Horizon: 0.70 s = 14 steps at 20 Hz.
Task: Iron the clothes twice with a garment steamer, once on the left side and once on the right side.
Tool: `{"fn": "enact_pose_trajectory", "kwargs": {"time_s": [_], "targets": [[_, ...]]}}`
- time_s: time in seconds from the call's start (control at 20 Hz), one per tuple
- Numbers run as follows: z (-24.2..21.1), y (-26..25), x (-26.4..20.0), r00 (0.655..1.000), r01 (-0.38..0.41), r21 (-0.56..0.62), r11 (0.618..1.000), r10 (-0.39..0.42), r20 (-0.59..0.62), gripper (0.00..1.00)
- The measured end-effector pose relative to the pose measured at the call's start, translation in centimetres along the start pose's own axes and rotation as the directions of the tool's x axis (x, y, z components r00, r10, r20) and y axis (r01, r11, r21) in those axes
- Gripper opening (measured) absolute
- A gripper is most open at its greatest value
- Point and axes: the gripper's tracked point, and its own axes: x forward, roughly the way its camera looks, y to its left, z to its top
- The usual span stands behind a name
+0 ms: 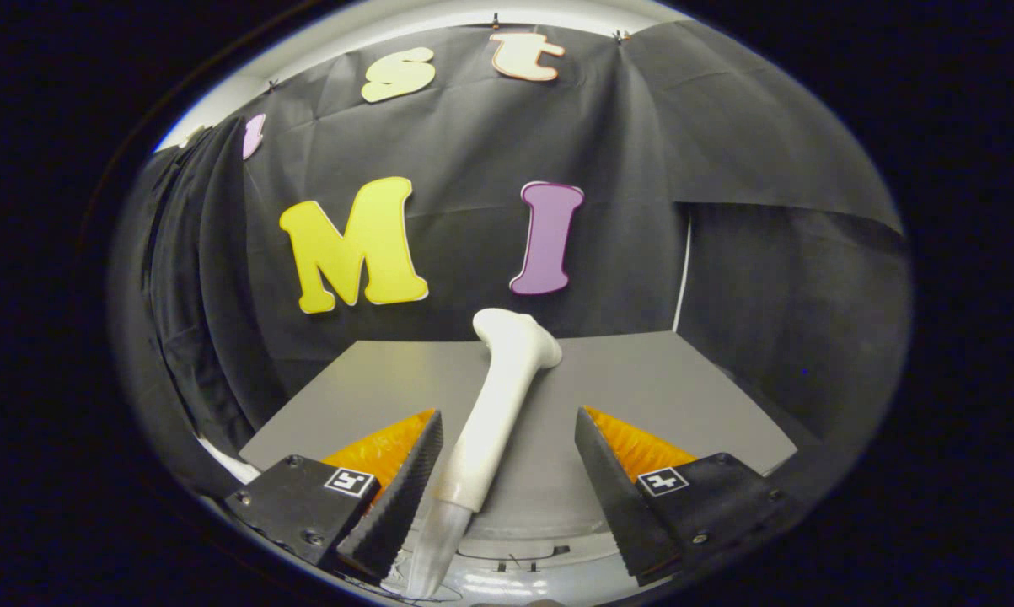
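Observation:
A white garment steamer point(507, 371) lies on the grey table point(667, 379). Its long handle runs between my fingers and its flared head rests just beyond the fingertips, pointing toward the back wall. The handle's near end turns into a clear tapered piece point(432, 544) low beside the left finger. My gripper point(507, 413) is open and straddles the handle. The left finger point(405, 480) sits close against the handle, while the right finger point(612, 480) stands well apart from it.
Black cloth walls close the booth behind the table and on both sides. A pale rounded base point(523, 561) shows under the gripper at the table's near edge. Bare grey tabletop lies to the left and right of the steamer.

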Motion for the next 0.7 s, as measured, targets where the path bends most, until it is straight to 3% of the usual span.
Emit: {"fn": "enact_pose_trajectory", "kwargs": {"time_s": [0.4, 0.55, 0.6, 0.7], "targets": [[-1.4, 1.7, 4.2, 0.988, -0.077, -0.03, 0.997, 0.072, -0.133, 0.96], [-2.6, 1.5, 4.7, 0.978, -0.089, 0.01, 0.996, 0.09, -0.187, 0.82], [-2.8, 1.9, 4.8, 0.974, -0.103, 0.031, 0.994, 0.107, -0.201, 0.73], [-3.3, 2.2, 4.9, 0.966, -0.123, 0.068, 0.99, 0.135, -0.221, 0.68]]}}
